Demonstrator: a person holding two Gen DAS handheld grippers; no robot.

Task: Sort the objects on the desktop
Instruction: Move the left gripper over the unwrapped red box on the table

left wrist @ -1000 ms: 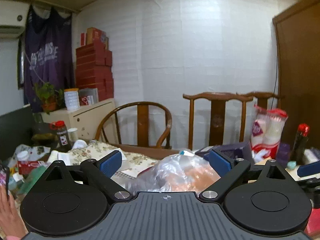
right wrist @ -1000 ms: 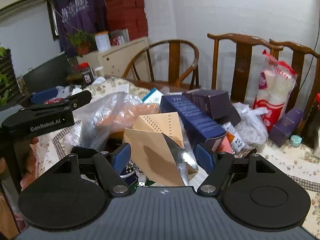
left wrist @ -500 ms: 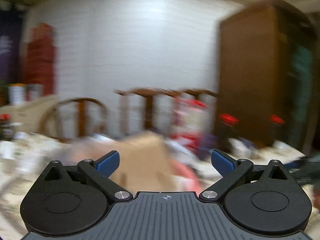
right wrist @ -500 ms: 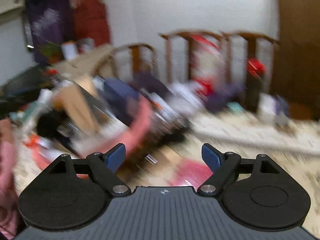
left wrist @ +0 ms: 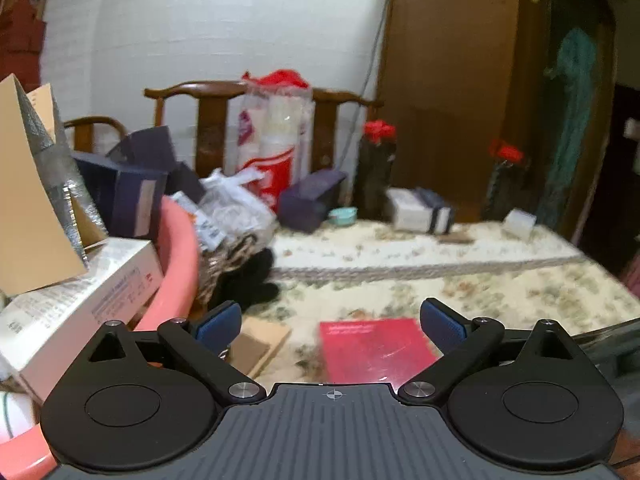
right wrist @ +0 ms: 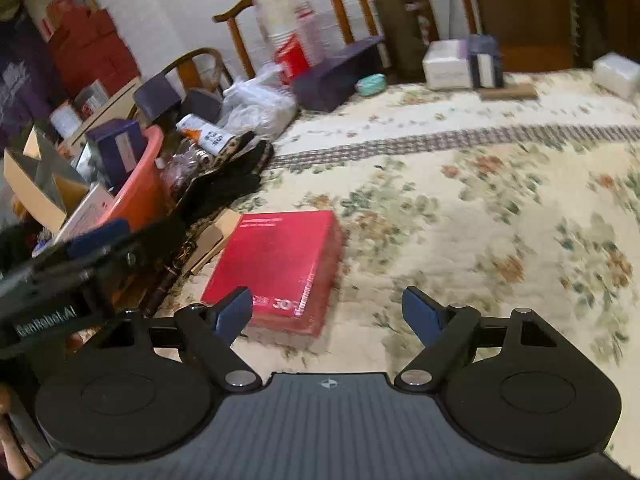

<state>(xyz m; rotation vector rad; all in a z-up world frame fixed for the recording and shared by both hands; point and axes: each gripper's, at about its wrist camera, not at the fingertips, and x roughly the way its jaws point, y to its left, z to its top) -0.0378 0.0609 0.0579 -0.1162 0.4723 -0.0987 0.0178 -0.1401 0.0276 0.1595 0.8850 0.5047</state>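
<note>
A flat red box (right wrist: 280, 268) lies on the floral tablecloth (right wrist: 460, 208), just ahead of both grippers. My right gripper (right wrist: 327, 314) hovers over the box's near edge, open, with nothing between its blue pads. My left gripper (left wrist: 330, 320) is open too, and the red box (left wrist: 376, 350) lies below and ahead of its empty jaws. In the right wrist view the left gripper (right wrist: 104, 240) shows blurred at the left, beside the box. A pink basin (right wrist: 136, 200) at the left holds boxes and cardboard.
Black fabric (right wrist: 228, 184), a plastic bag (right wrist: 256, 108) and a dark purple box (right wrist: 336, 76) crowd the far left. A cardboard piece (right wrist: 208, 240) lies left of the red box. White boxes (right wrist: 448, 64), dark bottles (left wrist: 376, 176) and wooden chairs (left wrist: 208, 120) line the far edge.
Both views have swung right and downward, from the heap of bags and boxes to the red box on the cloth. The right jaws stand a little wider than before.
</note>
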